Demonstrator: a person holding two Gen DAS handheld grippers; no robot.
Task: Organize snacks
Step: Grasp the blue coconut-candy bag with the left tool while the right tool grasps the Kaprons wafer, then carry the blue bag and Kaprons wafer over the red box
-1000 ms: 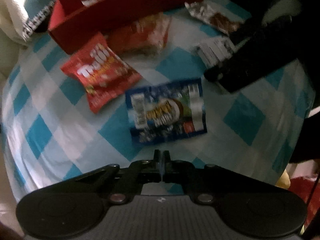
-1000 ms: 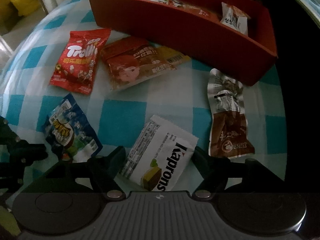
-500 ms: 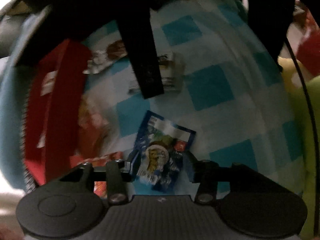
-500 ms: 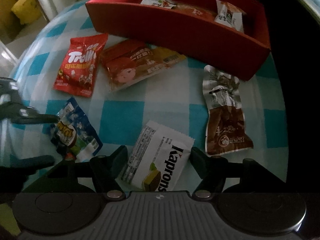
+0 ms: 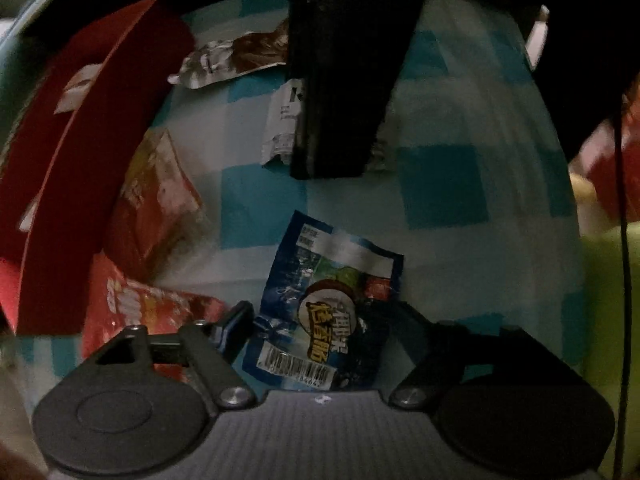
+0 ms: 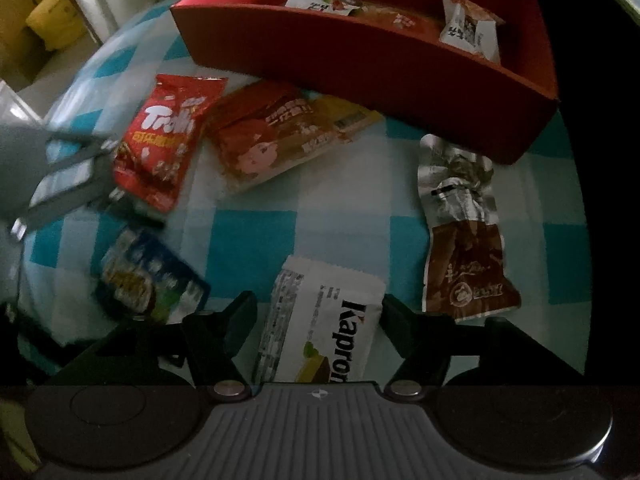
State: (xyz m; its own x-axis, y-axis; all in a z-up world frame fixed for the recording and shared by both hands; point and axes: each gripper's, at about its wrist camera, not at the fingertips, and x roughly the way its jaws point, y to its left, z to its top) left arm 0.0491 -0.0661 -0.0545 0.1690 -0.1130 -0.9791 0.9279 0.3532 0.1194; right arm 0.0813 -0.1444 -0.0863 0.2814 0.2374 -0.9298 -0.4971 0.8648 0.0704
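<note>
In the left wrist view a blue snack packet (image 5: 328,312) lies flat on the checked cloth. My left gripper (image 5: 324,316) straddles it with jaws opening and pads clear of it. In the right wrist view a white Kaprons packet (image 6: 320,320) lies between the fingers of my right gripper (image 6: 318,308). Its jaws are closing, and a gap still shows on the left side. The red box (image 6: 400,64) at the back holds several snacks. A red Trolli bag (image 6: 168,140), an orange-red packet (image 6: 272,144) and a brown-and-silver packet (image 6: 464,232) lie loose in front of it.
The blue-and-white checked cloth (image 6: 340,208) covers a rounded table that drops away at the left. Yellow boxes (image 6: 40,12) stand beyond that edge. A yellow-green object (image 5: 600,280) sits off the cloth's right side in the left wrist view.
My left gripper has rolled round, gone from shut to wide open and come down over the blue packet. The right gripper stays in place while its fingers narrow around the white packet.
</note>
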